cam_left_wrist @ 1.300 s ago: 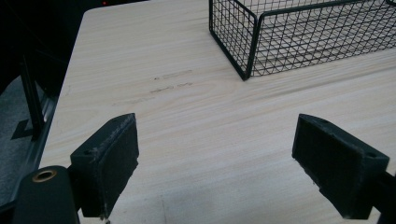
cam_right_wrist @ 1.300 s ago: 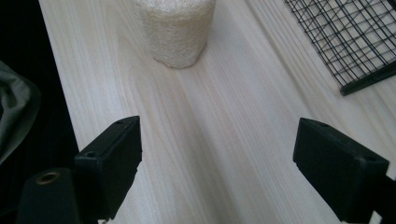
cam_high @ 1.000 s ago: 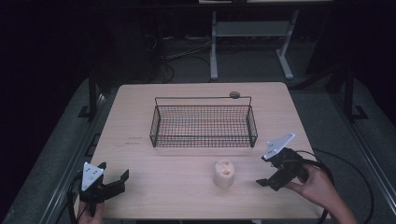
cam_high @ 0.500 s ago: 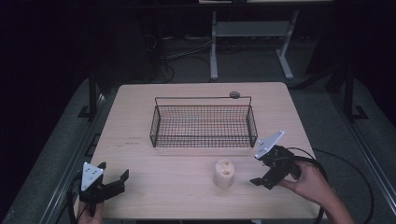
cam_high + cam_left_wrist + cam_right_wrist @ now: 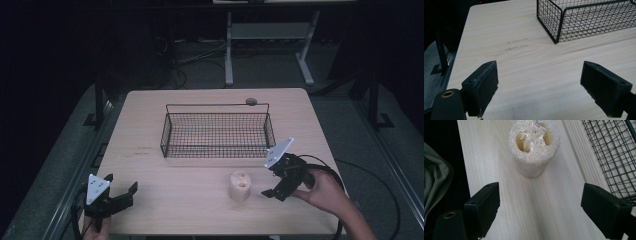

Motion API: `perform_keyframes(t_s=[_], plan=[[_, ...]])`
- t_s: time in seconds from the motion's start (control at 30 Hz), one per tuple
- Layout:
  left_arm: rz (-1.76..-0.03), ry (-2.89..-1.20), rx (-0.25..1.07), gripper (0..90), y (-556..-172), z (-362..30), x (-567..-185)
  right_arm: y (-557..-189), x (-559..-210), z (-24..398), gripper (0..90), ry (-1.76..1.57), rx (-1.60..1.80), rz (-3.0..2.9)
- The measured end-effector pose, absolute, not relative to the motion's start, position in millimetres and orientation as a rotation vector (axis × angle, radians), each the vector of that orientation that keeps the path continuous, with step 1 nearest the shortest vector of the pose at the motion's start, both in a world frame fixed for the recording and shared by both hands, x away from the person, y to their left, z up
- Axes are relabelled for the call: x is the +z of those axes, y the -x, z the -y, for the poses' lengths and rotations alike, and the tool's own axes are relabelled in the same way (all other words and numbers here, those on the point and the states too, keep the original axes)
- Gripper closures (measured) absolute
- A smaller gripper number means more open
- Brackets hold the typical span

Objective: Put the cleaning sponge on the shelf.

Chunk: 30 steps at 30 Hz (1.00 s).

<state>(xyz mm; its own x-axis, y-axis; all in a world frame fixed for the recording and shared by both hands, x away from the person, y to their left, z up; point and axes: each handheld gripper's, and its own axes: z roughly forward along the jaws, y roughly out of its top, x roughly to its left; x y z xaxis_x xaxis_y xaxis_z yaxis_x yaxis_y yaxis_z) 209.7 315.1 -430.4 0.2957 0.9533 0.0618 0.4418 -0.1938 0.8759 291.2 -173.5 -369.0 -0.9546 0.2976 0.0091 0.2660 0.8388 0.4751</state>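
A pale loofah piece (image 5: 239, 185) (image 5: 534, 146) stands upright on the wooden table (image 5: 200, 200), in front of a black wire basket (image 5: 217, 130) (image 5: 584, 17) (image 5: 616, 152). My right gripper (image 5: 274, 182) (image 5: 540, 205) is open, a short way to the right of the loofah and pointed at it, with bare table between its jaws. My left gripper (image 5: 120, 192) (image 5: 540, 85) is open near the table's front left corner, over bare wood, facing the basket's left end. The basket looks empty.
A small round dark object (image 5: 251, 101) lies just behind the basket. The table's left edge (image 5: 461, 45) drops to a dark floor. A metal stand (image 5: 265, 35) and cables sit on the floor beyond the table.
My right gripper has moved left and slightly forward, closing in on the loofah. The left gripper, loofah and basket have stayed put.
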Motion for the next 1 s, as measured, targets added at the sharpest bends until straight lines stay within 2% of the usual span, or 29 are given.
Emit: perform_keyframes(t_s=[1.0], plan=[[-1.268, -1.754, 0.824, 13.8, -208.8, -320.0, -428.5, -301.3, -364.2, 134.6, 14.9, -0.339, 0.649, -3.017]])
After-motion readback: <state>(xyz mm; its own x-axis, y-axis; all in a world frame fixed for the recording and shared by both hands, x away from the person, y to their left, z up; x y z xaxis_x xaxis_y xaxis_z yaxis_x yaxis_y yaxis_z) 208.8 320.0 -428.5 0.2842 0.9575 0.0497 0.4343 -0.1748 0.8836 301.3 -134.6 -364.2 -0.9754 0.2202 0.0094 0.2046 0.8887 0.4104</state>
